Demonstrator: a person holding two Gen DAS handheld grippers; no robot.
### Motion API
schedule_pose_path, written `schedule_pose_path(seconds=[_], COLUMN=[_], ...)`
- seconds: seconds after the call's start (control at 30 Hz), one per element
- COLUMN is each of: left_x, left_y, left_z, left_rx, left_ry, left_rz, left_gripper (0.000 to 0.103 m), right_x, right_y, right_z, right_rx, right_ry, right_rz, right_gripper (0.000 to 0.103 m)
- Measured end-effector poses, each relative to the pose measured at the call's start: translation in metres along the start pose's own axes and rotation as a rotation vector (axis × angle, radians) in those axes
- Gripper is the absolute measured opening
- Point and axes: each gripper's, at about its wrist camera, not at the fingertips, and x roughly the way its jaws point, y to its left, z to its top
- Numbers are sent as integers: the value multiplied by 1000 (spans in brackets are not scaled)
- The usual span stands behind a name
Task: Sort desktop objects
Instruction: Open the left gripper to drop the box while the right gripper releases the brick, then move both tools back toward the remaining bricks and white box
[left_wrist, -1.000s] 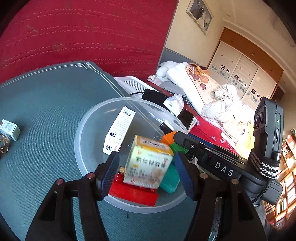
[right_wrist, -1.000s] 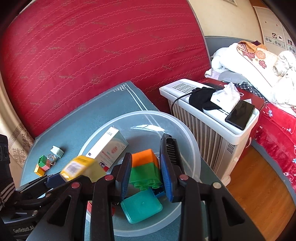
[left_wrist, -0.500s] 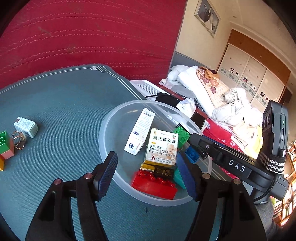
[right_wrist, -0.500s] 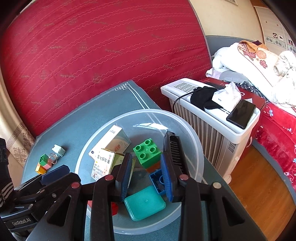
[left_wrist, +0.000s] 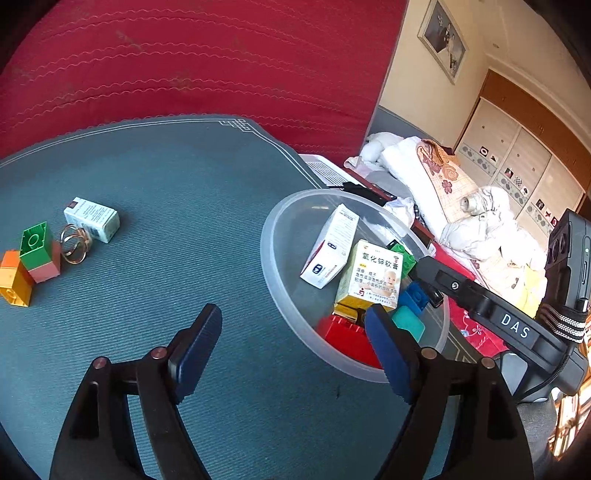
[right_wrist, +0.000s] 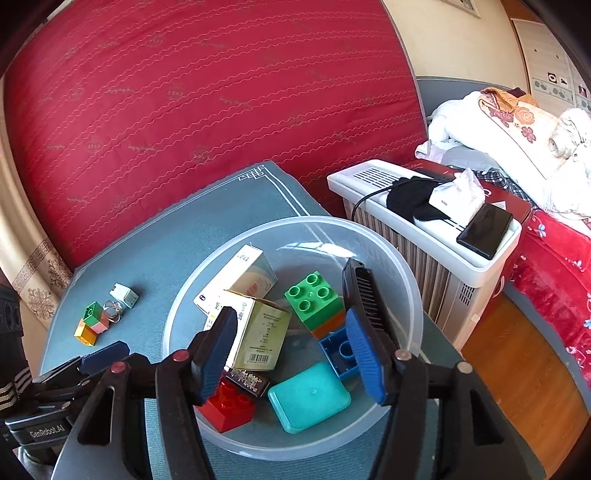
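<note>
A clear plastic bowl (right_wrist: 406, 280) (left_wrist: 273, 258) on the teal table holds a yellow-green medicine box (right_wrist: 258, 332) (left_wrist: 373, 277), a white box (right_wrist: 240, 277) (left_wrist: 330, 247), a green-orange brick (right_wrist: 314, 302), a blue brick (right_wrist: 338, 350), a red brick (right_wrist: 227, 404) and a teal lid (right_wrist: 308, 397). My right gripper (right_wrist: 291, 354) is open and empty above the bowl. My left gripper (left_wrist: 291, 347) is open and empty over the table, left of the bowl. On the table's left lie a small white box (left_wrist: 92, 219), metal rings (left_wrist: 75, 243) and stacked bricks (left_wrist: 29, 258).
A white heater (right_wrist: 424, 229) with a phone (right_wrist: 484, 229), tissues and a black cloth on top stands right of the table. A red mattress (right_wrist: 207, 103) leans behind the table. A bed with bedding (left_wrist: 461, 206) is at the right.
The left gripper let the yellow-green box fall into the bowl, then drew back left. The right gripper released the green-orange brick into the bowl and opened wider.
</note>
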Motion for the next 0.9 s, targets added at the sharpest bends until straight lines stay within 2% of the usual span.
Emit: schedule_pose_path(seconds=[0.23, 0.57, 0.9], left_x=[-20, -47, -70], left_y=[29, 93, 145], left_z=[-1, -6, -11], left_rx=[-31, -120, -148], left_ry=[-29, -53, -61], left_rz=[57, 193, 309], left_gripper=[83, 83, 83], right_x=[-3, -6, 0], right_y=[20, 50, 82], right_z=[-4, -9, -15], right_rx=[-42, -90, -130], right_ry=[-1, -4, 15], right_rz=[16, 54, 100], right_gripper=[67, 67, 67])
